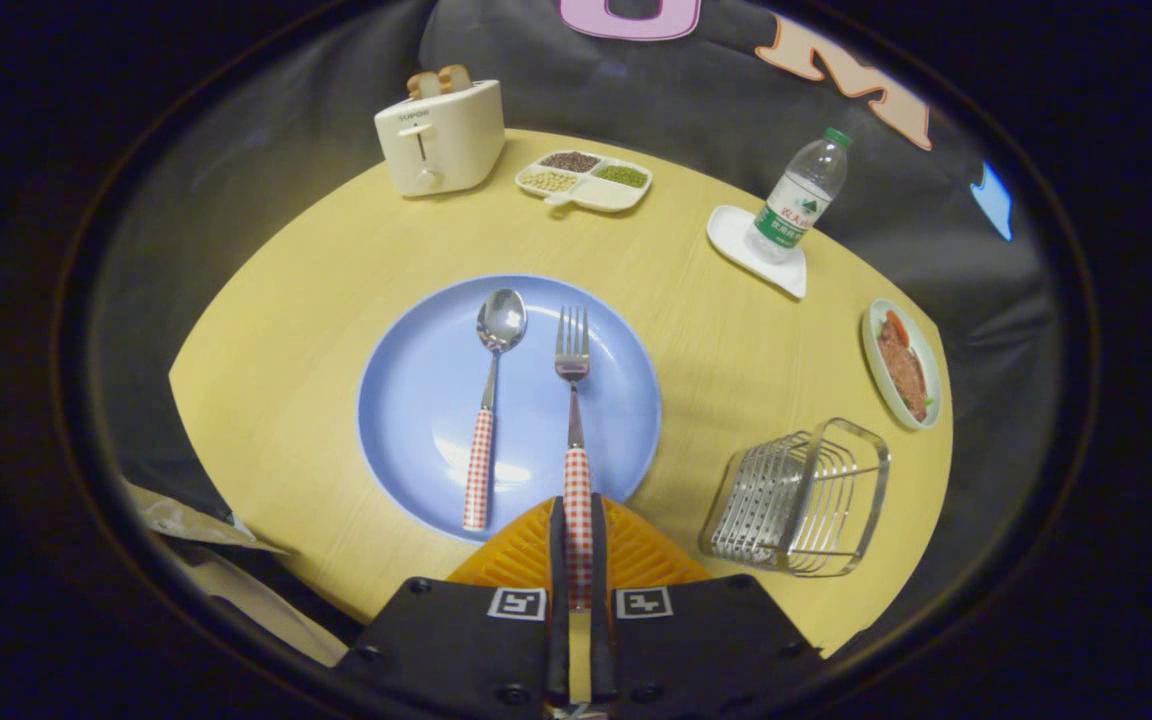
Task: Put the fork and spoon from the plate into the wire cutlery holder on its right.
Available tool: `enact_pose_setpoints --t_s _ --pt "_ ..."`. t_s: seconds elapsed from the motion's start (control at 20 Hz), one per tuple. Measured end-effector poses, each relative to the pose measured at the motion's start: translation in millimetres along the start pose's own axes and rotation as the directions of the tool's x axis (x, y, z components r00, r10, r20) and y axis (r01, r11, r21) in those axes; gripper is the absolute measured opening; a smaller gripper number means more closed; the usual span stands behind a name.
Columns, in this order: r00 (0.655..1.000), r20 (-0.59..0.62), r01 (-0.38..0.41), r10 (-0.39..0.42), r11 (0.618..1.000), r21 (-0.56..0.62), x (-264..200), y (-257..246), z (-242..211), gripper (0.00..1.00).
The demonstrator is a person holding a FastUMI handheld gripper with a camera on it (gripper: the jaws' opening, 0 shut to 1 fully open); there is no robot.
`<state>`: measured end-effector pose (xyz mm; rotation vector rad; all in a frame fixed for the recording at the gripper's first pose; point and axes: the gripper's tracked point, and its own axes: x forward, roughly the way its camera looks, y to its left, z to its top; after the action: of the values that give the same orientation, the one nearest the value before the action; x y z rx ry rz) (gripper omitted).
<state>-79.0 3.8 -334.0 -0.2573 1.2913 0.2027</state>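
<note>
Both fingers of my gripper pinched the fork by its checked handle end over the plate; so rearward a hold, I feared, could let it swing before reaching the wire cutlery holder.

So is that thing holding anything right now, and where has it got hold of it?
Yes: the fingers are closed on the fork, gripping its checked handle near the end; its tines lie over the blue plate.

Gripper closed on the fork handle, fork tines pointing ahead over the blue plate. Spoon lies just left of it on the plate. Wire cutlery holder near table right edge, empty.
</note>
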Motion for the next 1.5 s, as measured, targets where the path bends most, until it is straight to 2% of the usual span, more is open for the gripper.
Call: enact_pose_setpoints --t_s 0.5,0.85,1.25,1.5 --pt "0.999 -0.043 -0.022 0.020 0.998 -0.050 -59.2 -44.6 0.0 0.11" --pt "0.993 -0.121 -0.027 0.012 0.992 -0.121 -95.9 -85.7 -14.1 0.11" --pt "0.977 -0.213 -0.014 -0.014 0.991 -0.131 -117.7 -135.4 -35.4 0.11" --pt "0.960 -0.281 -0.032 -0.005 0.991 -0.130 -123.4 -158.1 -53.7 0.11"
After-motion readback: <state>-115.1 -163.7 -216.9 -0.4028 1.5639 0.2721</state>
